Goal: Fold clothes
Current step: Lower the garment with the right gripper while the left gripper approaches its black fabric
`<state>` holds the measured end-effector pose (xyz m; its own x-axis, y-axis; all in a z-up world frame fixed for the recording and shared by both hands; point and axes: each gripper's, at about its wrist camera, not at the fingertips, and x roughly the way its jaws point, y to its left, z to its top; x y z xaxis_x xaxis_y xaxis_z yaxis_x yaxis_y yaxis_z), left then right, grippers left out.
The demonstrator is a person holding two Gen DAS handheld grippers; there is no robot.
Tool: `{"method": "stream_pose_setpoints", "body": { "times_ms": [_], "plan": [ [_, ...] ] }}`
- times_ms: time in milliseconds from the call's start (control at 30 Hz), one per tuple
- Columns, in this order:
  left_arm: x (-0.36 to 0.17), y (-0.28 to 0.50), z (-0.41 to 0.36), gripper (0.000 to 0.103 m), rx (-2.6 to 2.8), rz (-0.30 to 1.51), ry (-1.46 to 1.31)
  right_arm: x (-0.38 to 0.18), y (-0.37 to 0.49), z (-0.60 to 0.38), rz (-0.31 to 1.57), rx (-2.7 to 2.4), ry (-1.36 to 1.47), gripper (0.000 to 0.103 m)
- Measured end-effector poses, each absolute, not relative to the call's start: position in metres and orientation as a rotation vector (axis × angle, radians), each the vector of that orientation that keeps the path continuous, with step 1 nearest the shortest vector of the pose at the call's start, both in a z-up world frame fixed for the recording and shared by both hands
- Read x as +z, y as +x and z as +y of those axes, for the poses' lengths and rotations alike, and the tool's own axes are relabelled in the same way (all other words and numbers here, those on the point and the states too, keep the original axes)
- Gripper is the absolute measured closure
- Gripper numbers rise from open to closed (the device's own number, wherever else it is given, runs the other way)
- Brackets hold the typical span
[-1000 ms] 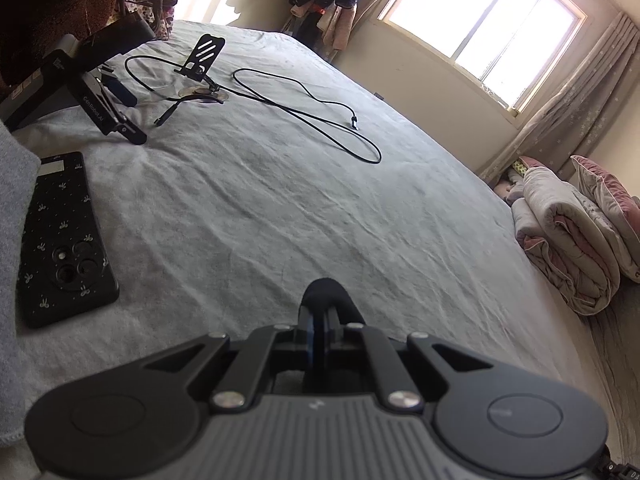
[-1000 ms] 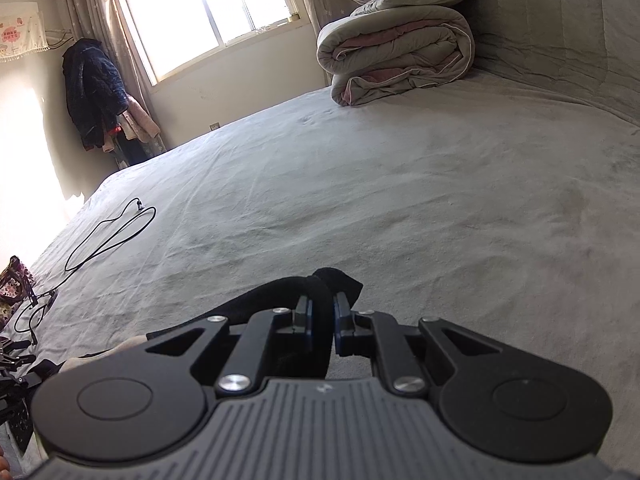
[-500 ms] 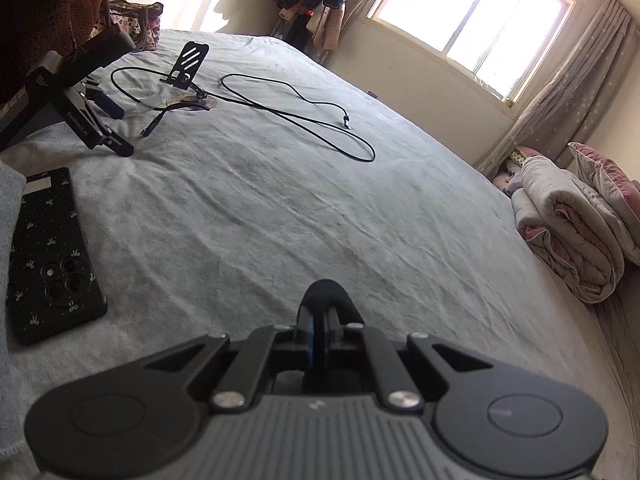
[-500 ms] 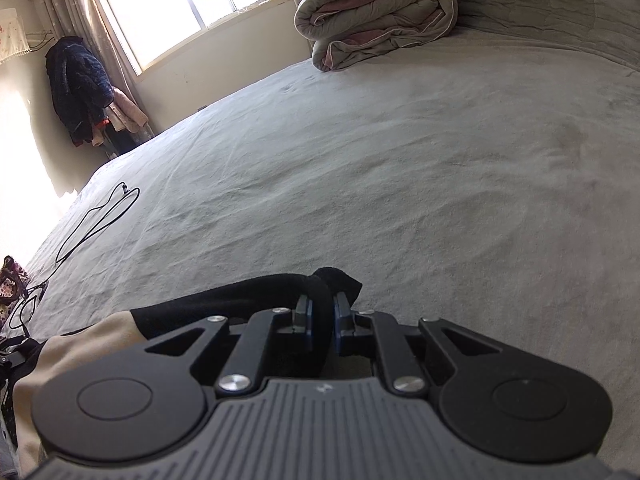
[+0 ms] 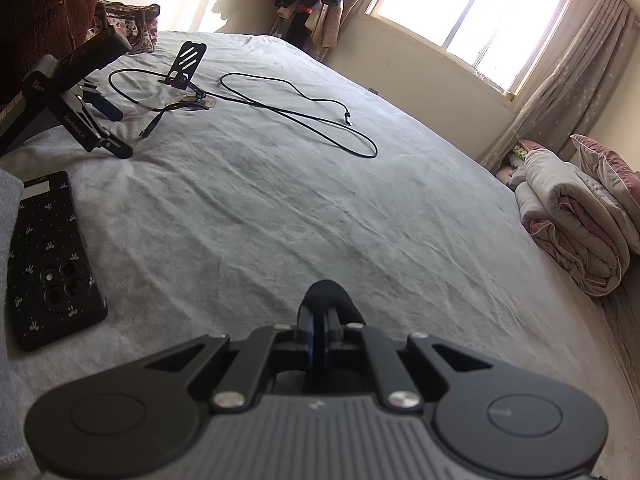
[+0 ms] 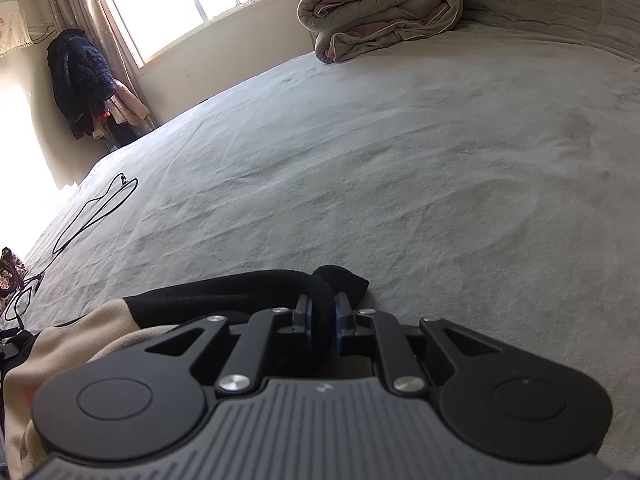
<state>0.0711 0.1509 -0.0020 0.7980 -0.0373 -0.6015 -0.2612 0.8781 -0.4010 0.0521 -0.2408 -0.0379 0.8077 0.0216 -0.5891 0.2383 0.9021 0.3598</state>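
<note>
Right tool (image 6: 322, 322) is clenched on the black hem (image 6: 320, 284) of a beige garment (image 6: 76, 344) trailing leftward, low over the bed (image 6: 400, 160). Left tool (image 5: 323, 322) pinches a similar black fold (image 5: 326, 292); the garment's long axis probably spans between them.

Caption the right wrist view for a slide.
Right gripper pinching a garment's black hem low over the grey bedsheet.

There is one bed (image 5: 280, 220). On it lie one black phone (image 5: 48, 264), one phone stand (image 5: 186, 64), one long black cable (image 5: 304, 116), one rolled quilt (image 6: 380, 4) and one black-and-cream garment (image 6: 224, 292).
</note>
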Motion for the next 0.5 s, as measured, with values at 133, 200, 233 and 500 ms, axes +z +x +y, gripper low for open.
{"method": "stream_pose_setpoints", "body": {
  "times_ms": [133, 200, 233, 500],
  "plan": [
    [-0.0019, 0.0721, 0.1528, 0.099, 0.124, 0.646, -0.511, -0.039, 0.053, -0.2403, 0.624, -0.121, 0.434, 0.09],
    [-0.0015, 0.0722, 0.1522, 0.099, 0.123, 0.645, -0.508, -0.0389, 0.0529, -0.2405, 0.624, -0.12, 0.434, 0.09],
    [-0.0018, 0.0725, 0.1517, 0.099, 0.124, 0.646, -0.503, -0.0387, 0.0528, -0.2408, 0.625, -0.119, 0.433, 0.09],
    [-0.0014, 0.072, 0.1529, 0.099, 0.121, 0.644, -0.509, -0.0384, 0.0528, -0.2395, 0.622, -0.125, 0.436, 0.09]
  ]
}}
